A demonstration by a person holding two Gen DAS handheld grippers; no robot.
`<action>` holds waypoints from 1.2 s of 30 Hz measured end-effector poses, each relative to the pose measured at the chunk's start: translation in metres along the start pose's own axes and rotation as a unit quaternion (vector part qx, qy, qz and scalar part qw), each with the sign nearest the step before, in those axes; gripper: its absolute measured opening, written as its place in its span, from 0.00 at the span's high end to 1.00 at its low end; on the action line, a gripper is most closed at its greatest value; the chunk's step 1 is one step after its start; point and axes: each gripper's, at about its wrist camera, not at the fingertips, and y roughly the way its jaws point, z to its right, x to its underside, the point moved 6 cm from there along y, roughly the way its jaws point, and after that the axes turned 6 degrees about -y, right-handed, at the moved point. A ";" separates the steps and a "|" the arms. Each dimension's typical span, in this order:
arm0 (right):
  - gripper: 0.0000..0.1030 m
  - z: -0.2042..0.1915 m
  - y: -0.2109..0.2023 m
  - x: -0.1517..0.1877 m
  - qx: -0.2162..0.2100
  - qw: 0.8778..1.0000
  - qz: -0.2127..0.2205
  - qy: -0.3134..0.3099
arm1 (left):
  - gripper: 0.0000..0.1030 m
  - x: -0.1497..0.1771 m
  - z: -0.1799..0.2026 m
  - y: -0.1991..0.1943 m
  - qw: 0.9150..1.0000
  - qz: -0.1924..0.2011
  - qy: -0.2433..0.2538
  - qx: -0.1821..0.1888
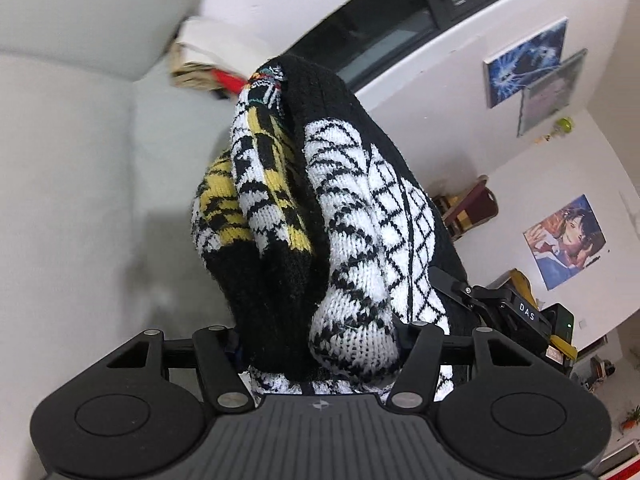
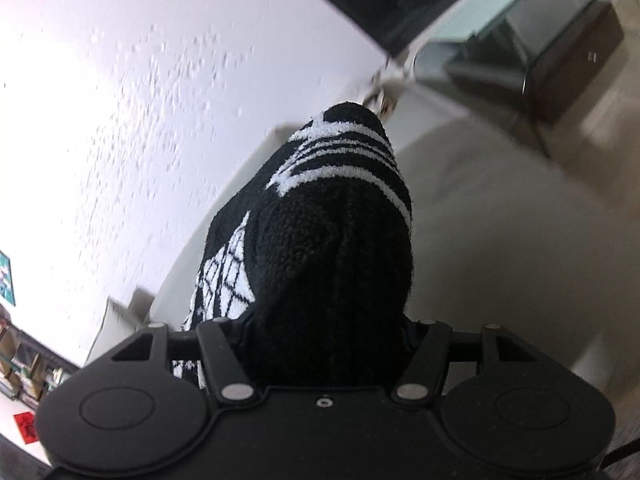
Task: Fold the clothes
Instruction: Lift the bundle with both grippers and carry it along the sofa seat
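A: The knitted sweater [image 1: 320, 208] hangs bunched, lifted off the pale sofa [image 1: 80, 200]. It looks thick, soft and floppy, fairly heavy, not slippery.

B: The left gripper [image 1: 320, 344] is clamped on a fat wad of it, and the right gripper [image 2: 324, 344] on a black part. Grasping the hem or shoulders would be better.

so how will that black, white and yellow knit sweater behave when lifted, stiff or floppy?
Probably floppy: the black, white and yellow knit sweater bunches into soft folds ahead of the left tool. It likely sags between grips, since the right tool holds another bunched part. The fuzzy, thick knit suggests it is not slippery and has some bulk.
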 end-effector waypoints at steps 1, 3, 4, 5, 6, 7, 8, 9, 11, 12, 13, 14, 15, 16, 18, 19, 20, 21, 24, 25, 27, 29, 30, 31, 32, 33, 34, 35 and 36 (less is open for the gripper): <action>0.42 0.008 0.001 -0.011 0.001 1.000 0.006 -0.001 | 0.45 -0.008 0.007 0.018 1.000 0.001 0.001 0.002; 0.42 0.023 0.006 -0.031 0.000 1.000 0.016 -0.002 | 0.45 -0.019 0.014 0.049 1.000 0.001 0.002 0.003; 0.42 0.033 0.011 -0.039 -0.002 1.000 0.018 0.000 | 0.45 -0.021 0.013 0.058 1.000 0.001 0.003 0.003; 0.42 0.043 0.017 -0.047 -0.003 1.000 0.019 0.003 | 0.45 -0.025 0.009 0.071 1.000 0.000 0.002 0.002; 0.41 0.056 0.025 -0.052 -0.003 1.000 0.020 0.008 | 0.44 -0.028 0.005 0.084 1.000 -0.001 0.001 0.000; 0.40 0.070 0.034 -0.056 0.001 1.000 0.019 0.014 | 0.43 -0.030 -0.004 0.101 1.000 -0.011 -0.012 -0.009; 0.35 0.086 0.047 -0.055 0.015 0.999 0.014 0.028 | 0.43 -0.031 -0.013 0.118 0.999 -0.023 -0.028 -0.019; 0.33 0.102 0.063 -0.049 0.037 0.998 0.004 0.049 | 0.42 -0.029 -0.022 0.129 0.998 -0.035 -0.038 -0.030; 0.19 0.130 0.085 -0.039 0.080 0.993 -0.020 0.086 | 0.36 -0.024 -0.038 0.149 0.995 -0.061 -0.054 -0.053; 0.16 0.134 0.086 -0.036 0.079 0.992 -0.018 0.095 | 0.35 -0.024 -0.037 0.146 0.995 -0.061 -0.049 -0.054; 0.15 0.130 0.082 -0.035 0.073 0.993 -0.015 0.096 | 0.33 -0.025 -0.033 0.140 0.996 -0.058 -0.039 -0.052; 0.11 0.127 0.078 -0.034 0.066 0.993 -0.012 0.097 | 0.32 -0.026 -0.030 0.133 0.996 -0.056 -0.029 -0.058; 0.10 0.123 0.074 -0.033 0.066 0.993 -0.010 0.097 | 0.33 -0.028 -0.027 0.126 0.996 -0.054 -0.018 -0.066; 0.09 0.118 0.070 -0.033 0.073 0.993 -0.009 0.097 | 0.34 -0.029 -0.024 0.118 0.996 -0.050 -0.010 -0.074; 0.07 0.107 0.057 -0.036 0.076 0.992 0.001 0.102 | 0.34 -0.031 -0.017 0.097 0.996 -0.038 0.002 -0.085; 0.07 0.102 0.048 -0.038 0.079 0.991 0.008 0.106 | 0.34 -0.031 -0.012 0.085 0.996 -0.031 0.008 -0.089; 0.06 0.096 0.037 -0.039 0.082 0.991 0.016 0.107 | 0.34 -0.030 -0.008 0.073 0.995 -0.025 0.017 -0.092; 0.05 0.090 0.024 -0.038 0.085 0.991 0.024 0.104 | 0.34 -0.029 -0.002 0.061 0.995 -0.018 0.029 -0.097; 0.04 0.063 -0.012 -0.044 0.063 0.993 0.048 0.085 | 0.34 -0.031 0.020 0.027 0.992 0.007 0.063 -0.106; 0.03 0.052 -0.024 -0.046 0.058 0.994 0.055 0.077 | 0.34 -0.035 0.027 0.016 0.992 0.015 0.073 -0.105; 0.02 0.029 -0.045 -0.049 0.060 0.994 0.067 0.056 | 0.34 -0.035 0.040 -0.002 0.990 0.026 0.094 -0.099; 0.02 0.009 -0.064 -0.051 0.068 0.994 0.076 0.036 | 0.40 -0.036 0.049 -0.009 0.987 0.038 0.120 -0.105; 0.02 0.002 -0.069 -0.053 0.079 0.994 0.076 0.030 | 0.43 -0.037 0.053 -0.007 0.984 0.039 0.134 -0.112; 0.02 -0.002 -0.071 -0.054 0.092 0.993 0.076 0.023 | 0.51 -0.037 0.059 -0.005 0.980 0.039 0.151 -0.120; 0.03 -0.003 -0.069 -0.057 0.106 0.991 0.077 0.011 | 0.57 -0.036 0.064 -0.002 0.977 0.039 0.167 -0.129; 0.05 -0.005 -0.064 -0.059 0.122 0.989 0.078 -0.006 | 0.61 -0.036 0.070 0.003 0.972 0.041 0.182 -0.141; 0.17 -0.006 -0.060 -0.061 0.139 0.987 0.078 -0.022 | 0.68 -0.037 0.073 0.013 0.968 0.042 0.194 -0.154; 0.41 -0.008 -0.054 -0.063 0.156 0.984 0.076 -0.042 | 0.71 -0.038 0.077 0.024 0.963 0.042 0.205 -0.167; 0.56 -0.010 -0.046 -0.064 0.174 0.980 0.070 -0.065 | 0.73 -0.040 0.079 0.036 0.960 0.040 0.213 -0.177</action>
